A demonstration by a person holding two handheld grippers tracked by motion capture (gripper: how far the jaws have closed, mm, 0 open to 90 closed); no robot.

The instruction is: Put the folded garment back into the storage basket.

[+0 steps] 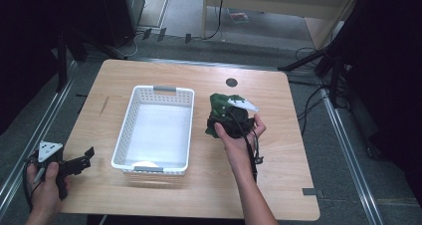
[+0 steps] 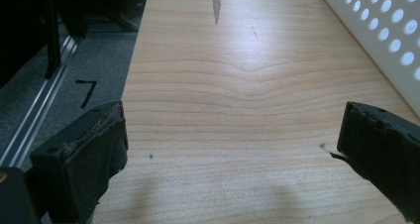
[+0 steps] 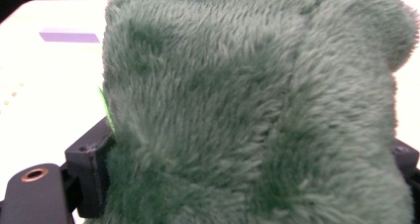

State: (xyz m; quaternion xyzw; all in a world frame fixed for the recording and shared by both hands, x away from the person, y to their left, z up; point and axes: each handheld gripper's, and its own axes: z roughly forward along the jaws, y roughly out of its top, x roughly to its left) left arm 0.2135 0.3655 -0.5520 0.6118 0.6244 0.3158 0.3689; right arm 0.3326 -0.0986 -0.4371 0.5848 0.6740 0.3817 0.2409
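Note:
A green plush toy (image 1: 219, 104) sits right of the white perforated basket (image 1: 128, 124), just above the wooden table. My right gripper (image 1: 228, 121) is shut on the toy from the near side. In the right gripper view the green plush toy (image 3: 257, 85) bulges between the two black jaws of my right gripper (image 3: 250, 152), and its fur hides their tips. My left gripper (image 1: 85, 159) is at the table's near left corner, held in a hand, jaws wide apart. In its own view my left gripper (image 2: 235, 127) has only bare wood between its jaws, with the basket (image 2: 391, 40) wall at the upper right.
A dark round hole (image 1: 231, 82) marks the table's far side. A strip of grey tape (image 1: 309, 191) lies near the front right corner. Metal floor rails (image 1: 343, 145) and dark stands flank the table. The table's left edge (image 2: 130, 80) drops to grey floor.

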